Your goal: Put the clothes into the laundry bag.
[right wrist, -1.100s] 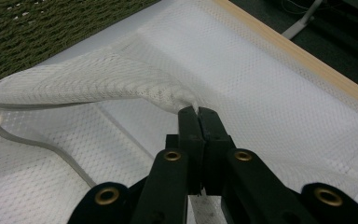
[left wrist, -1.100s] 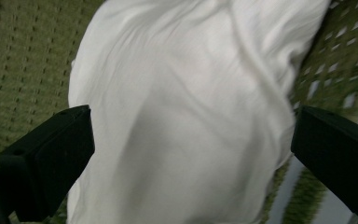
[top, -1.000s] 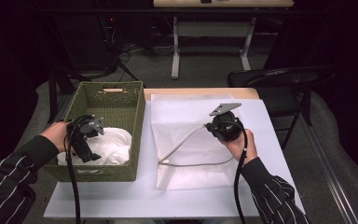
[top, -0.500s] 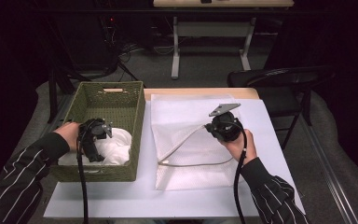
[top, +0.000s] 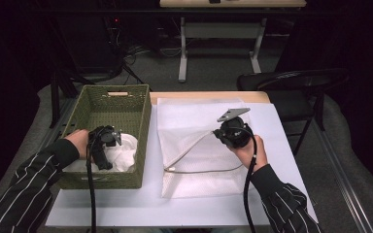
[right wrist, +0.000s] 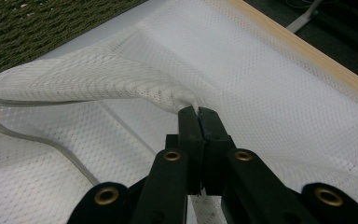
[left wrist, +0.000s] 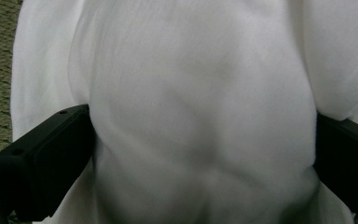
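Sunk deeper into the basket (top: 141, 119), left gripper (top: 106, 160) straddles white cloth (left wrist: 200, 116) unclamped, may grab too little; right gripper (right wrist: 198, 110), clamped on mesh bag (right wrist: 270, 88), could slip.

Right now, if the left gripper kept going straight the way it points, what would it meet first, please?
The white cloth in the green basket. It bulges between the left gripper's open jaws, apparently already touching them, though depth is unclear.

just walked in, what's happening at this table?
A person works two handheld tongs. The right tongs are shut on the upper edge of a white mesh laundry bag, lifting its zippered mouth open on the table. The left tongs are down in the green woven basket, jaws open around a bunched white cloth, not yet clamped on it.
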`<state>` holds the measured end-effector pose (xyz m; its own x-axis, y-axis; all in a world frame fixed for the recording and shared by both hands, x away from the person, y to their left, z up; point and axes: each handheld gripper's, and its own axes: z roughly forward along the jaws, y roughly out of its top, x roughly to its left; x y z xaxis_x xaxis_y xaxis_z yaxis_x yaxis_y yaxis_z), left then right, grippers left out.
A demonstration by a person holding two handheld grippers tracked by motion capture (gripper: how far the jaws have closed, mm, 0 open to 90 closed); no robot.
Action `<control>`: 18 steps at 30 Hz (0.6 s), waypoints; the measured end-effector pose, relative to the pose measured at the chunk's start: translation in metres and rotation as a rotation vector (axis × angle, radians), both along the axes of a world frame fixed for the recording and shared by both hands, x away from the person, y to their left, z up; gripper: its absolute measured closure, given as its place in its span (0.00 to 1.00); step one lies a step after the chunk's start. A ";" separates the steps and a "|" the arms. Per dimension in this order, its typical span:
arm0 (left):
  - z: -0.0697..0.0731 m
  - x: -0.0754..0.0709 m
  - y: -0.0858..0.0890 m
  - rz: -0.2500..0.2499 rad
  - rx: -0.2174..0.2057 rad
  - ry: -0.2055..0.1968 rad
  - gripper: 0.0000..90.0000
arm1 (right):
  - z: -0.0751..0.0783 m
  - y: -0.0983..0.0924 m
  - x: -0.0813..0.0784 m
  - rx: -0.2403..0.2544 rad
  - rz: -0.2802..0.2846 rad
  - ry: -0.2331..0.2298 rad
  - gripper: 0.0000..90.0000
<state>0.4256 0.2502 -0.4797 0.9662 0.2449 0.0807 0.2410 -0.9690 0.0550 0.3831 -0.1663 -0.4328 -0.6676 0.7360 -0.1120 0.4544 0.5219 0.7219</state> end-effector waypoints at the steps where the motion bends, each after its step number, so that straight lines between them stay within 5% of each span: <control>1: -0.001 0.001 0.000 0.005 0.002 -0.002 0.00 | 0.000 0.000 0.000 -0.001 0.001 -0.001 1.00; 4: -0.005 0.001 -0.001 0.015 -0.008 0.007 0.02 | 0.000 -0.002 -0.001 -0.001 0.000 -0.001 1.00; 8: -0.002 0.001 0.002 0.034 -0.027 0.019 0.26 | 0.000 -0.003 0.000 0.001 -0.008 -0.004 1.00; 12: 0.000 0.000 0.004 0.045 -0.048 0.007 0.40 | 0.002 -0.002 -0.002 -0.001 -0.007 -0.011 1.00; 18: 0.004 0.005 0.014 0.136 -0.127 -0.008 0.48 | 0.002 -0.001 -0.002 -0.002 -0.009 -0.011 1.00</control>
<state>0.4307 0.2641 -0.4756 0.9230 0.3817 0.0481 0.3682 -0.9127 0.1772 0.3815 -0.1677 -0.4306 -0.6599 0.7416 -0.1204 0.4508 0.5191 0.7261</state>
